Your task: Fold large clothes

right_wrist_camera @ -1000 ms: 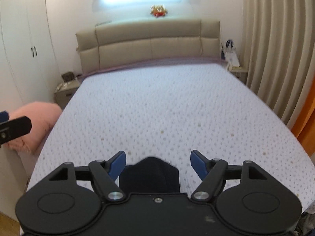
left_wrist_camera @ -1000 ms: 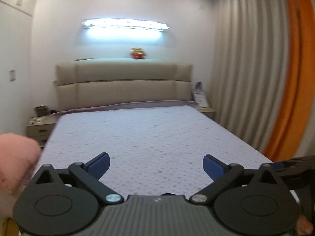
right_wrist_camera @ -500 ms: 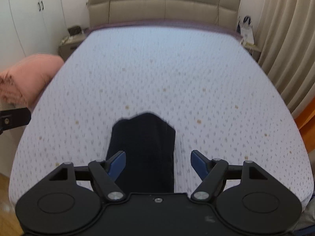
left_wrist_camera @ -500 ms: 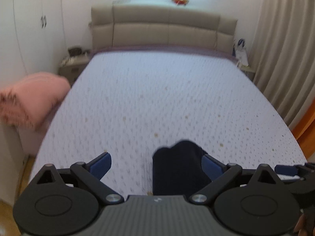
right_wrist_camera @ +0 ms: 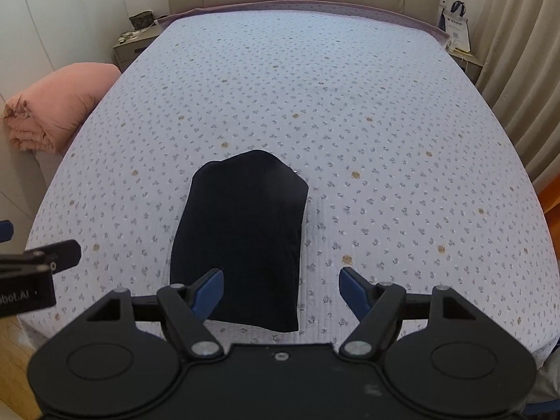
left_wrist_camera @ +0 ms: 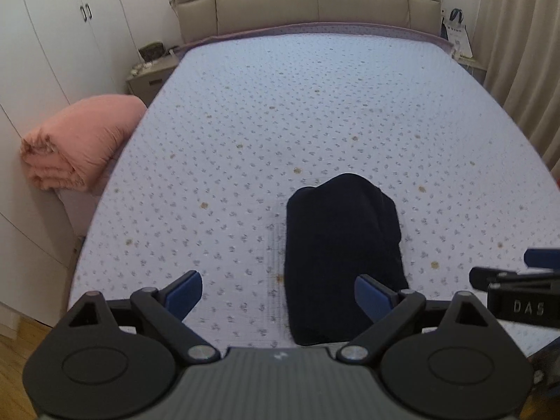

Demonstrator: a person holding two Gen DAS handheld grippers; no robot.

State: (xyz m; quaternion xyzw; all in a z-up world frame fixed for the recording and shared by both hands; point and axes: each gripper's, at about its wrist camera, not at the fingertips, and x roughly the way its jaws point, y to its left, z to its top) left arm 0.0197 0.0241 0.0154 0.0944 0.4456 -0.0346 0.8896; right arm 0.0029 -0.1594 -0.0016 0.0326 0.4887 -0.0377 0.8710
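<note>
While both claws hang spread wide, the dark garment (right_wrist_camera: 241, 238) lies ahead of the right gripper (right_wrist_camera: 281, 290). It sits right of the left gripper (left_wrist_camera: 278, 292), seemingly folded on the bed (left_wrist_camera: 315, 105).

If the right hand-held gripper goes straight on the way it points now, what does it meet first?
Most likely the dark folded garment on the bed; the open right hand-held gripper aims at its right part, though depth is unclear.

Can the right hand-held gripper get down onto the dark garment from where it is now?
Probably yes. The right hand-held gripper is open, holds nothing, and sits above the near end of the dark garment, which lies alone on the bed. The left hand-held gripper is off to the side.
</note>
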